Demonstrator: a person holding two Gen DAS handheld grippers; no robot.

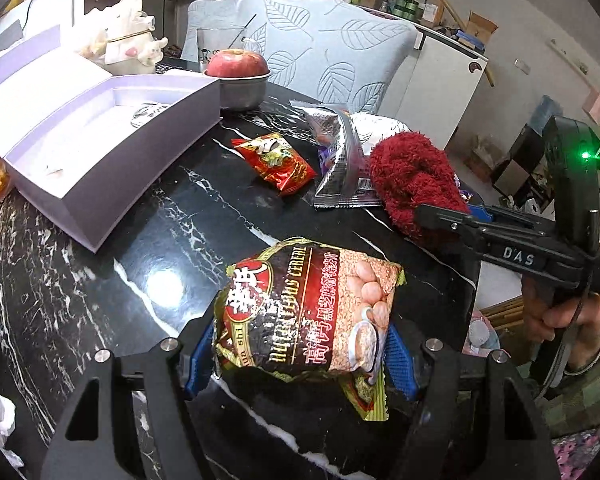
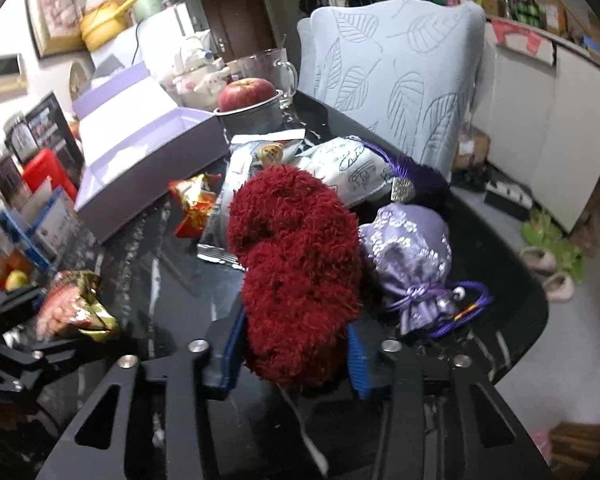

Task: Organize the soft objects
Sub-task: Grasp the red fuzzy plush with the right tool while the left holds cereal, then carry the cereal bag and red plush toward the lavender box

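Left wrist view: the left gripper (image 1: 300, 354) points steeply down at the black marble table (image 1: 148, 240), its blue pads pinching a cereal packet (image 1: 312, 312) from both sides. The packet is crumpled, glossy, dark red and gold, its lower corner hanging below the pads. At right, the right gripper (image 1: 440, 216) reaches in level from the edge, a hand (image 1: 572, 316) on its grip; its tips sit at a red fluffy cloth (image 1: 412, 180), though the far finger is hidden. The lavender box (image 1: 100, 128) stands open at left, its left end cut off.

Right wrist view: the right gripper (image 2: 296, 356) tilts down over the table (image 2: 180, 280), pads pressing into the red cloth (image 2: 296, 264), which bulges shaggy and rounded above them. A purple pouch (image 2: 412, 264) lies just beside the cloth. The left gripper (image 2: 28, 344) is dark and partly cut off at the left edge, the packet (image 2: 72, 308) blurred there.
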